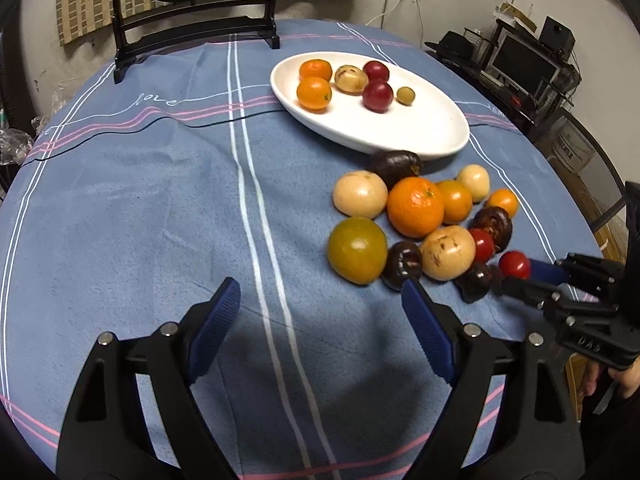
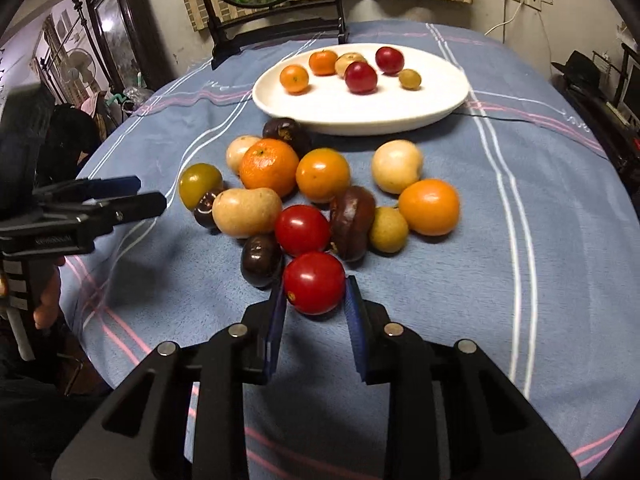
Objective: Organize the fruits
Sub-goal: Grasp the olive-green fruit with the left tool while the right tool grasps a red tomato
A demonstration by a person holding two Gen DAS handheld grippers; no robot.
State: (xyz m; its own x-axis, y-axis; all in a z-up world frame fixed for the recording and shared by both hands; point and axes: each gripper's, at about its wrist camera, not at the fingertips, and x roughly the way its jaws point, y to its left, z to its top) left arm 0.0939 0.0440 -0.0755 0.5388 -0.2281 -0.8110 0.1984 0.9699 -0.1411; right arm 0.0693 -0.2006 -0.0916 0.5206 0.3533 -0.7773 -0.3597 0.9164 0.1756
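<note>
A white oval plate [image 1: 424, 132] [image 2: 360, 114] at the far side of the table holds several small fruits: oranges, red ones and pale ones. In front of it a loose pile of fruit [image 2: 320, 184] lies on the blue cloth: oranges, tan fruits, dark purple ones, a green-yellow fruit [image 1: 357, 250] and red tomatoes. My right gripper [image 2: 315, 286] [image 1: 516, 276] is shut on the nearest red tomato [image 2: 314, 282] [image 1: 514, 265] at the pile's near edge. My left gripper [image 1: 320, 286] [image 2: 151, 192] hangs open over bare cloth, its right finger just short of the green-yellow fruit and a dark one.
A dark wooden stand with a round painted panel [image 1: 192, 8] stands at the table's far edge. The blue striped tablecloth [image 1: 140, 220] covers the round table. Shelves with a monitor [image 1: 524, 64] stand beyond the table's right side. A hand [image 2: 46, 300] grips the left tool.
</note>
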